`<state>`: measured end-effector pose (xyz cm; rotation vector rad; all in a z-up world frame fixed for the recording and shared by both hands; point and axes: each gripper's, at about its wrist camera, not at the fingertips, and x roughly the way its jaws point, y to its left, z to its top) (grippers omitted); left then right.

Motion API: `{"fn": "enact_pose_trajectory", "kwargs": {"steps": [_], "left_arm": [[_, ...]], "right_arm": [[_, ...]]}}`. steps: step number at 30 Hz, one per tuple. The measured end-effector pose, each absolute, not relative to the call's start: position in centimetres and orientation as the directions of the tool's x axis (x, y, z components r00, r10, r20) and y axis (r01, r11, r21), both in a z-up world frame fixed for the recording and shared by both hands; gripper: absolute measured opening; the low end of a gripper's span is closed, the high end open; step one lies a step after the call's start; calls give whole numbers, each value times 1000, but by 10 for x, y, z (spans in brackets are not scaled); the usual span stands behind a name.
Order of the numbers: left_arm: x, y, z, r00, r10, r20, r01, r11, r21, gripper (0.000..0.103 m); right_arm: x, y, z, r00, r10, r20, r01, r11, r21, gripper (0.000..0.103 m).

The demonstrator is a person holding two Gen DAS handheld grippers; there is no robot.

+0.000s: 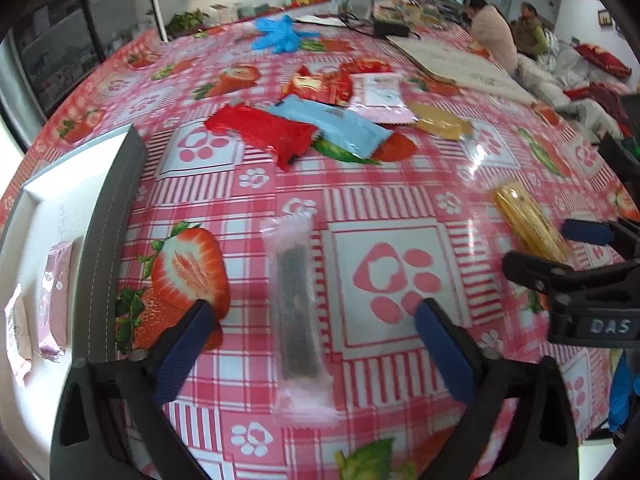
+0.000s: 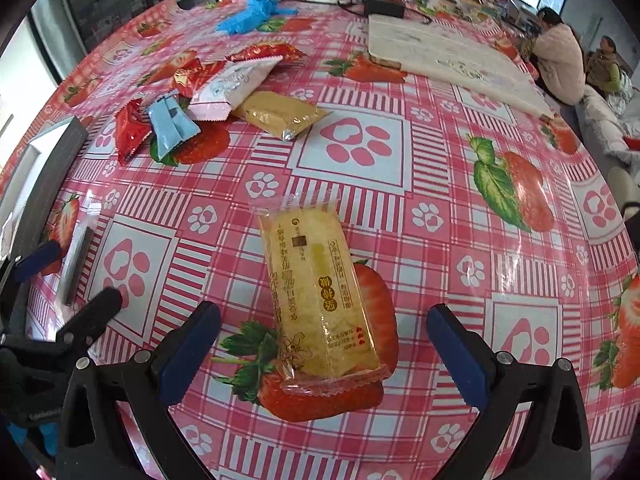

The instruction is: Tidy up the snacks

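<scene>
Both tongs, left tongs (image 1: 316, 320) and right tongs (image 2: 324, 324), gape empty over flat packets at twelve o'clock, the pink bar (image 1: 298, 320) and yellow cake (image 2: 320, 304), so we risk pads skidding off slick film.

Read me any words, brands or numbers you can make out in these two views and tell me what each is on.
"DAS": white letters on the right gripper's black body, seen from the left wrist view.
Yellow snack packet: several columns of Chinese print, too small to read with confidence.
Pink-and-white snack packet: faint print, blurred, unreadable.
Beige board: faint marks, unreadable.
Clear packet holding a dark bar: no readable text.
</scene>
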<state>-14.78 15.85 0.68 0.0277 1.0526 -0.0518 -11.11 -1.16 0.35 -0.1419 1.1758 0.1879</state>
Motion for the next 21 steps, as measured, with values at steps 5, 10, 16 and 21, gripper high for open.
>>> {"fn": "enact_pose_trajectory", "kwargs": {"steps": [5,10,16,21], "left_arm": [[-152,141,15,466,-70,-882,130,991,-10,40],[-156,141,20,428,-145,-892,146,985,-90,17],[-161,151,34,441,-174,-881,138,983,-125,17],[-165,169,62,490,-196,-849,120,980,-157,17]], "right_arm": [[-116,-2,12,381,89,-920,-258,966,-14,60],[-122,-9,16,364,149,-919,-233,970,65,38],[-129,-17,32,371,230,-900,-221,963,155,38],[-129,-9,50,382,269,-884,-231,954,190,38]]}}
